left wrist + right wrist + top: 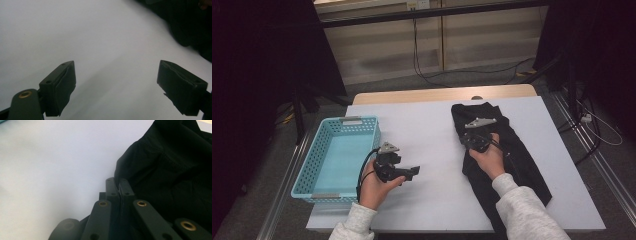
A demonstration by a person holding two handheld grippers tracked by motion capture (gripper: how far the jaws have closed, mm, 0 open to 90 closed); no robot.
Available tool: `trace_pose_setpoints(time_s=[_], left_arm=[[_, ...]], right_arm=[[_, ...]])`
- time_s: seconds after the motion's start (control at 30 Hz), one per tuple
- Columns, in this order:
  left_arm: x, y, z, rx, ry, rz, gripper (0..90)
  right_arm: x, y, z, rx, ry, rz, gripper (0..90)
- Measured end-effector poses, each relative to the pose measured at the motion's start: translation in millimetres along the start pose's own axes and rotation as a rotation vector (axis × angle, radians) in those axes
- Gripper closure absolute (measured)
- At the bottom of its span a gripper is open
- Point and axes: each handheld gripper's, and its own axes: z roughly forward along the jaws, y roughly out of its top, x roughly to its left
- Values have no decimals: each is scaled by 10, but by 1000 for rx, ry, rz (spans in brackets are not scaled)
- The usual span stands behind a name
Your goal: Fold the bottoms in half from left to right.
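- Where the white desk (pixel 432 135) carries it, the black garment (pixel 512 165) lies on the right half, a long rumpled strip running from the far middle of the desk toward the person's near right corner.
- The right gripper (pixel 476 141) rests on the upper part of that garment, held by the person's right hand (pixel 488 159), whose light sleeve comes in from the bottom edge.
- In the right gripper view its jaws stand pressed together with no gap between them, their tips at the garment's (pixel 170 170) left edge, where the fabric bunches up in a fold; whether any cloth is pinched between them cannot be told.
- The left gripper (pixel 409 172) sits in the person's left hand (pixel 374 187) near the front of the desk, just beside the basket and well apart from the garment.
- In the left gripper view its jaws stand wide apart with nothing between them, above bare white desk (pixel 100 50), and the dark garment (pixel 190 27) shows at the upper right.
- A turquoise perforated basket (pixel 314 155) stands at the desk's left edge, with nothing visible inside it.
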Motion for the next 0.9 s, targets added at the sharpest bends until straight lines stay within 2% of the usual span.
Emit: trace_pose_setpoints(time_s=[0.33,0.53,0.57,0.6,0.63,0.7,0.77,0.8,0.83,0.9], left_arm=[[60,6,-34,-6,26,-20,151],[113,13,-73,-14,45,-44,151],[125,16,-84,-13,45,-44,151],[128,18,-88,-13,46,-42,150],[127,21,-87,-19,49,-46,151],[127,31,-81,-11,46,-38,151],[117,35,-48,-10,42,-38,151],[117,37,-37,-3,40,-34,151],[115,37,-25,-5,38,-37,150],[121,47,-11,1,37,-34,151]], right_arm=[[447,88,86,-8,105,-89,887],[871,120,130,-1,263,-133,881],[935,117,140,15,288,-138,842],[1000,110,151,32,318,-132,740],[1027,105,146,40,325,-139,684],[1037,102,85,37,300,-157,526],[950,114,-27,20,311,-107,462],[883,113,-112,11,315,-101,410],[836,108,-176,22,305,-124,351],[761,78,-293,45,260,-168,321]])
